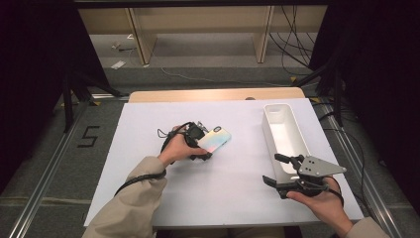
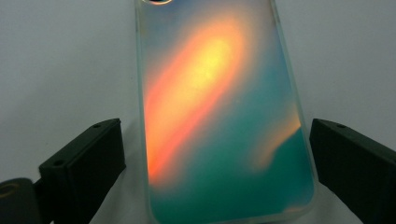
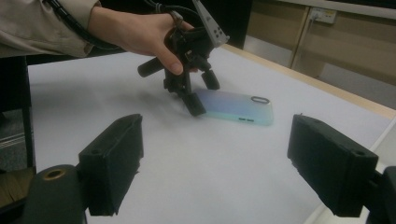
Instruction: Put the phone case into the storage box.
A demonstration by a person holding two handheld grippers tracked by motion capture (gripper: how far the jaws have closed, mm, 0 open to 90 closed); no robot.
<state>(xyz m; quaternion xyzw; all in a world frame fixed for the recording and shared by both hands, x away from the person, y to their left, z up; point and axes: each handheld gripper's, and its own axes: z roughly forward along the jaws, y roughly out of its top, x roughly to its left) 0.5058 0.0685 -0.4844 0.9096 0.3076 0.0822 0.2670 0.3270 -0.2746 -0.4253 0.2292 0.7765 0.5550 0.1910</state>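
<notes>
Nearest, at about 4 o'clock on the table (image 1: 208, 198) in the high view, the right gripper (image 1: 281, 172) is held in the right hand (image 1: 324, 204), jaws spread wide with nothing between them; bare white surface is seen through the gap in its own view. The wrist and sleeve are cut off by the bottom edge of the high view. Just beyond it, at 3 o'clock, the white bin (image 1: 282, 134) is seen lying lengthwise, its near end partly covered by the gripper's grey plate, its inside partly washed out by glare.

Open white table is seen between the two hands, from 6 o'clock up to the centre.

Near the centre, slightly toward 11 o'clock, the phone case (image 1: 215, 139) is lying flat, iridescent back up. The left gripper (image 1: 202, 148) is set over its near end, with the left hand (image 1: 174, 148) hiding much of the tool in the high view. In the left gripper view the case (image 2: 224, 116) is seen between the two jaws, a strip of table showing on each side, so the jaws are spread around it and not pressing. The far end and camera cut-out are clipped by the top edge there, and the near end is blurred. From the right gripper view the case's (image 3: 238, 108) side is seen resting on the table.

Farther, at 12 o'clock, a wooden edge is seen past the white sheet, then floor and cables in dim light.
</notes>
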